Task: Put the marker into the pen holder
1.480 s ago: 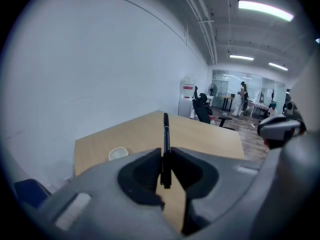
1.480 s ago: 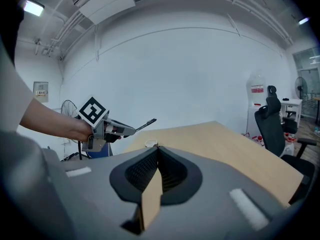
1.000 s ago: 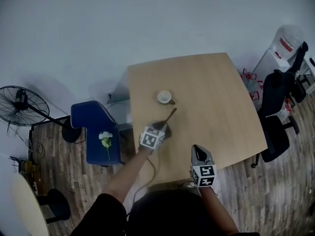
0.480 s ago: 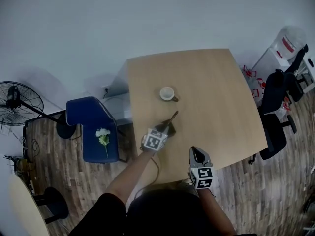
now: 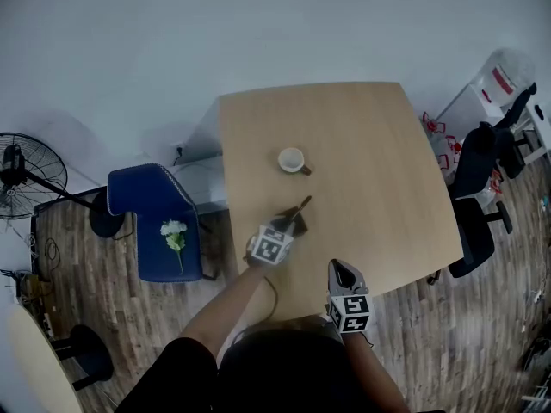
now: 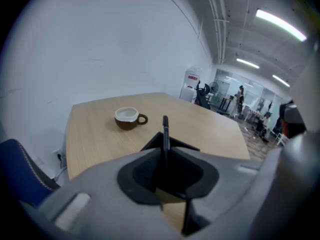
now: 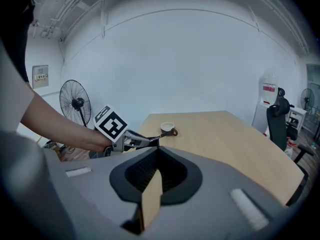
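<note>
A small brown cup with a white inside stands on the light wooden table; both gripper views show the cup too. My left gripper is shut on a dark marker, a little short of the cup. The marker sticks out from between the jaws, pointing to the cup's right. My right gripper hovers at the table's near edge, jaws together and holding nothing. From it, the left gripper appears ahead on the left.
A blue chair with a white flower on it stands left of the table. A fan is further left. Black office chairs and a white unit stand to the right.
The head view has shifted slightly. The left gripper keeps hold of the marker and stays short of the cup. The right gripper has hardly moved.
</note>
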The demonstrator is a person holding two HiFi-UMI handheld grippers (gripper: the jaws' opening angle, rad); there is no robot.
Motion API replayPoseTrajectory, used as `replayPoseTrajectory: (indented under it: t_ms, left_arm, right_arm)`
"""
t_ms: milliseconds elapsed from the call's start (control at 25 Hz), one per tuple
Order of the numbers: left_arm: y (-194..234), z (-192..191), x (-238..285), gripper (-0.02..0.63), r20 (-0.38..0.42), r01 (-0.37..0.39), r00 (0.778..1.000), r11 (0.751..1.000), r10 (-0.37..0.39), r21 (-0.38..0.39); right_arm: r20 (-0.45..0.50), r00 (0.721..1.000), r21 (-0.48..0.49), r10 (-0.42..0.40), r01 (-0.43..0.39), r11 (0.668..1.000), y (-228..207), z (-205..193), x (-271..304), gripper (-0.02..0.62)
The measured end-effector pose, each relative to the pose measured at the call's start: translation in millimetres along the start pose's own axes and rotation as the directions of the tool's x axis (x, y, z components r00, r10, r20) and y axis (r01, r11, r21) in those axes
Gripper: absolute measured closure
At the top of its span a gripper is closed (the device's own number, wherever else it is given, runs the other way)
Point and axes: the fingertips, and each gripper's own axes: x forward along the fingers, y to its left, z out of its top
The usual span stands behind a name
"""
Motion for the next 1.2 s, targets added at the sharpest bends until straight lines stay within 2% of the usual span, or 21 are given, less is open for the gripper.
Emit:
replayPoseTrajectory:
  t_ms: [680,840,960,1200]
  left_arm:
    - [-3.7,-4.5,1.6,0.520,-0.008,-0.006,1.000,0.999,0.006,0.033]
    - [-2.0,-2.8,0.3,0.519,0.006,-0.028,1.000,0.999,0.028,0.022]
    - [-0.4,0.0,-5.9,0.516,0.026,-0.052,0.998,0.999,0.052,-0.011]
    - [-5.8,18.6,-63.7,0.514,0.150,-0.085,0.982,0.978,0.114,-0.192]
  right_arm:
    - [0.003,1.000,0.004,-0.018,0.018,1.000,-4.7,-2.9,-6.5,0.594]
    - [0.007,1.000,0.005,-0.019,0.019,1.000,-8.4,-1.8,-9.6,0.594]
    - [0.017,1.000,0.005,-0.018,0.018,1.000,-12.5,1.7,-11.8,0.594]
    - [0.050,0.999,0.038,-0.007,0.005,0.999,-16.0,17.7,-16.9,0.594]
